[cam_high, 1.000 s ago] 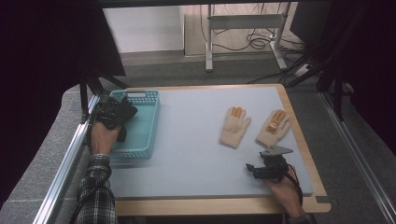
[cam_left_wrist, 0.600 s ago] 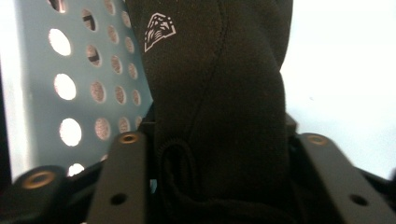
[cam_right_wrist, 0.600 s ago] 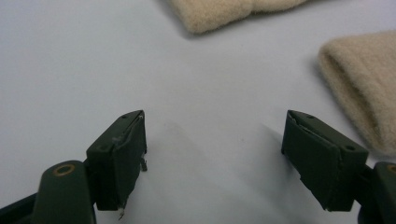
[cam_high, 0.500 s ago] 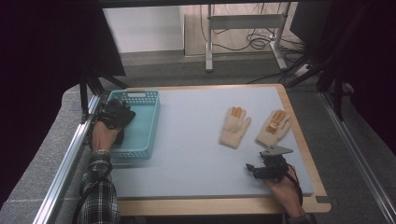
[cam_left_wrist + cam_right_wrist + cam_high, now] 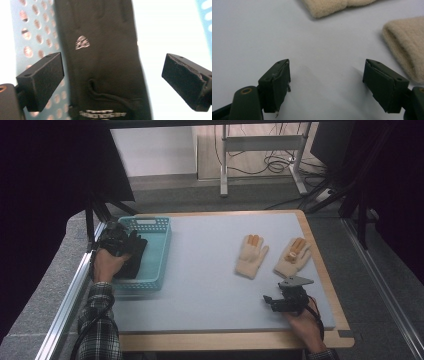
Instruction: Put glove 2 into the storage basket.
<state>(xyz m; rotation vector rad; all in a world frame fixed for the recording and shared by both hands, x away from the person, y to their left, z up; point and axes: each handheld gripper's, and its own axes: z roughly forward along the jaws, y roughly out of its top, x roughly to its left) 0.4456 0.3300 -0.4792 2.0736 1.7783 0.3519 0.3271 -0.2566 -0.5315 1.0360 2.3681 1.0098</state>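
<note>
The work surface is a pale grey mat [image 5: 200,270] on a wood-edged table, with dark curtains at both sides and a metal frame stand on the floor beyond the far edge. The left gripper [image 5: 116,239] is held over the near-left part of a turquoise perforated basket [image 5: 152,251]. Its jaws have just been opening and now stand wide apart. In the left gripper view, a black glove [image 5: 105,62] lies directly below and between the jaws, touched by neither pad [image 5: 42,80]; it bears a small silver logo and printed lettering at its cuff, and rests on the basket floor. The right gripper [image 5: 280,301] sits low over the mat near the front-right edge, its jaws spread wide with only bare mat between them. Just ahead of this gripper lie two cream knitted gloves with orange fingertips, side by side and apart from each other: the left cream glove [image 5: 251,256] ahead and to the left, the right cream glove [image 5: 294,257] ahead and slightly to the right.
</note>
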